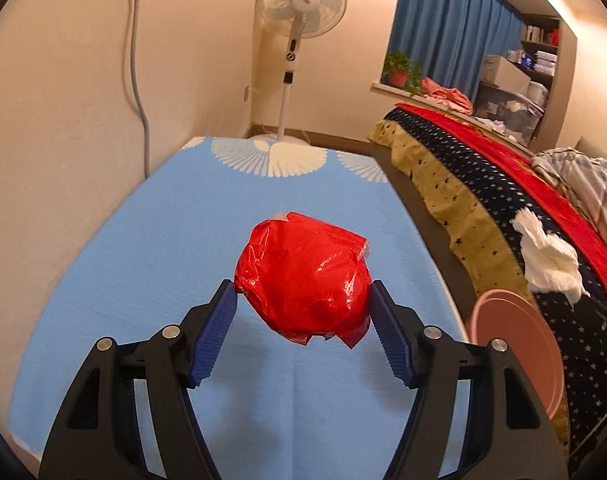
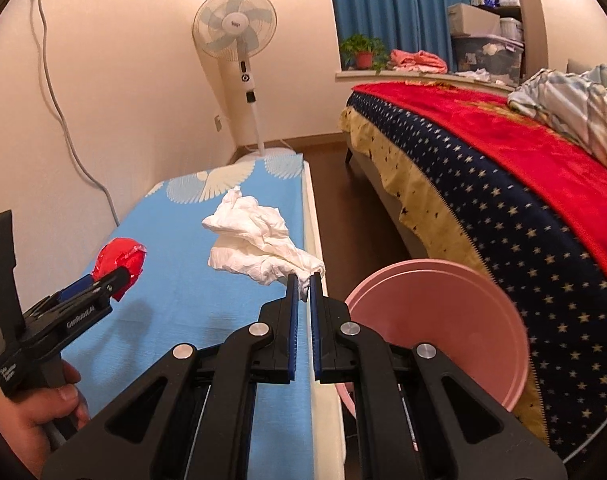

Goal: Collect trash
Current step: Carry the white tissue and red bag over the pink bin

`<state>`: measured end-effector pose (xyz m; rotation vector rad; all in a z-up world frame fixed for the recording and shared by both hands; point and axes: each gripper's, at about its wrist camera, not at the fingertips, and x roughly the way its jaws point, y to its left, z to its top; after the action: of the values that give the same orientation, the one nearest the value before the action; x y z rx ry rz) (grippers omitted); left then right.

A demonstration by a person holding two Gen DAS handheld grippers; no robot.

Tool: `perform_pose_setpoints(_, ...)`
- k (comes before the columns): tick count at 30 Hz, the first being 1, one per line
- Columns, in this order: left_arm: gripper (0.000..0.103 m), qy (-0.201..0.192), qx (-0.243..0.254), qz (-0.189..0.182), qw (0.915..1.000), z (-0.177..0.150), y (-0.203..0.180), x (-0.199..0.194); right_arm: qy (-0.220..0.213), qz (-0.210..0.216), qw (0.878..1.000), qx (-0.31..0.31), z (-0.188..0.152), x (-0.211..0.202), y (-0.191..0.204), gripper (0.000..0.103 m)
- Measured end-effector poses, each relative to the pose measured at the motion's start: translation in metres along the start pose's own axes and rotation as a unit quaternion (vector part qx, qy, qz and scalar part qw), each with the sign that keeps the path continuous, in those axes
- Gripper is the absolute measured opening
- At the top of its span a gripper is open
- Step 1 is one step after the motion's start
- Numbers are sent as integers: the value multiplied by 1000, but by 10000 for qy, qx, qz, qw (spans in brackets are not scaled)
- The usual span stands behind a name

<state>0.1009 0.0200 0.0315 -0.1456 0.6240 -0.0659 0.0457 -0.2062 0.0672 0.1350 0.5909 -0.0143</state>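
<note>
A crumpled red plastic wad (image 1: pixel 303 280) sits between the blue pads of my left gripper (image 1: pixel 302 289), which is shut on it and holds it above the light-blue table (image 1: pixel 151 248). In the right wrist view the same wad (image 2: pixel 123 258) shows at the tip of the left gripper (image 2: pixel 117 276), with a shadow on the cloth below. My right gripper (image 2: pixel 304 280) is shut on a corner of a crumpled white tissue (image 2: pixel 255 244), which trails forward off the pads. The tissue (image 1: pixel 547 260) also shows at the right of the left wrist view. A pink bin (image 2: pixel 435 328) stands between table and bed.
A bed (image 2: pixel 503 208) with a starred navy and red blanket runs along the right. A white standing fan (image 2: pixel 239 40) is beyond the table's far end. A wall with a hanging cable (image 2: pixel 63 120) borders the left. A hand (image 2: pixel 35 408) grips the left tool.
</note>
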Motion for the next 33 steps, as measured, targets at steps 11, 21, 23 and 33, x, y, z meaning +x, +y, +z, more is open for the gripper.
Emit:
perform_pose_setpoints(11, 66, -211, 301, -251, 9990, -5, -25, -40, -227, -121, 9997, 13, 0, -40, -12, 6)
perform_pose_setpoints(21, 66, -223, 407, -594, 9972, -12, -47, -43, -316, -580, 9971, 375, -4, -52, -53, 6)
perform_pose_setpoints(23, 66, -204, 420, -694, 9965, -15, -55, -39, -324, -734, 9954, 516, -5, -53, -66, 6)
perform_pose_setpoints(33, 66, -146, 623, -1248, 9901, -28, -105, -21, -286, -1241, 9890, 750, -12, -50, -105, 6)
